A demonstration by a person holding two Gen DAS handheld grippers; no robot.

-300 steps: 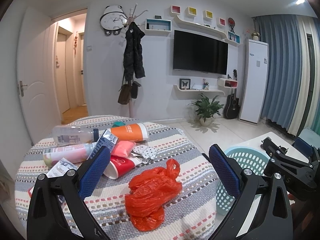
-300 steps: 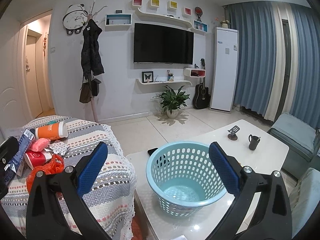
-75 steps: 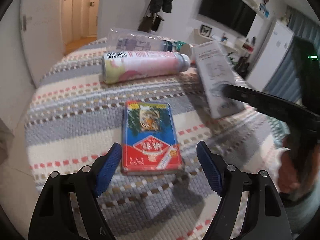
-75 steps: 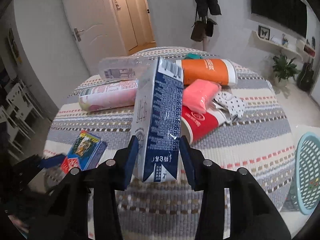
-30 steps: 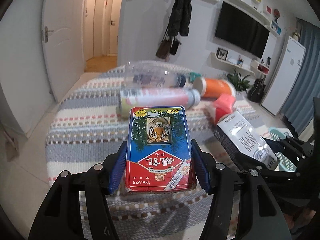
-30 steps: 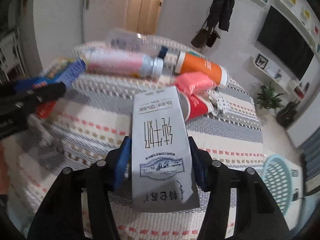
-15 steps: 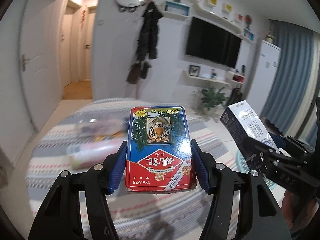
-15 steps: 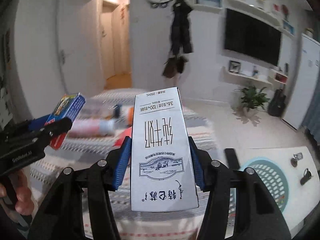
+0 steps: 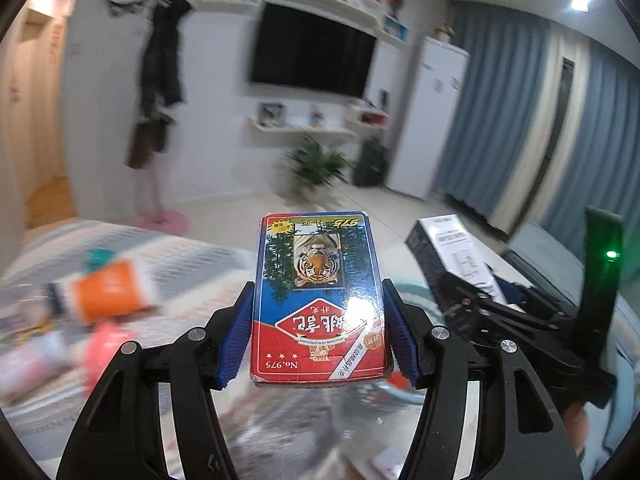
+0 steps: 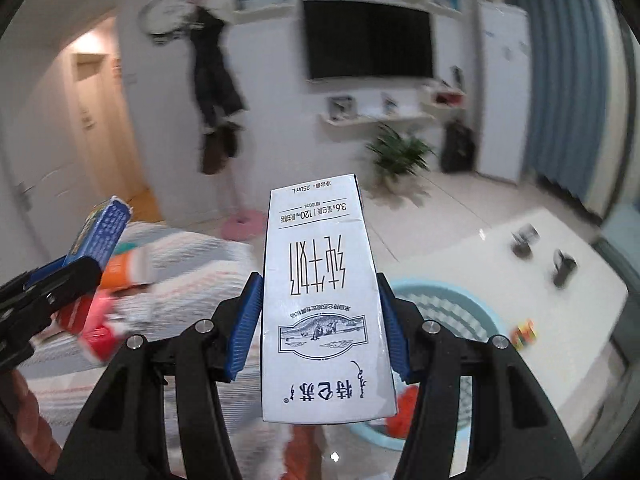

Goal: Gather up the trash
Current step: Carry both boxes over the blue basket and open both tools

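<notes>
My left gripper [image 9: 318, 340] is shut on a red and blue card box with a tiger picture [image 9: 318, 300], held in the air. My right gripper [image 10: 320, 332] is shut on a white milk carton [image 10: 324, 304], also held up. Each held item shows in the other view: the carton [image 9: 452, 252] at the right, the card box [image 10: 100, 228] at the left. The light blue basket [image 10: 460, 316] sits low right behind the carton, with orange trash [image 10: 402, 416] in it. Its rim [image 9: 412, 292] shows behind the left gripper.
The striped table [image 10: 192, 268] at left holds an orange cup [image 9: 112, 292], a red cup [image 10: 98, 336] and pink trash [image 9: 104, 348], all blurred. The white coffee table [image 10: 500, 272] holds the basket, small dark items and a colour cube [image 10: 524, 334].
Both grippers have swung right with their items, away from the striped table and towards the basket. The basket is now closer in the right wrist view.
</notes>
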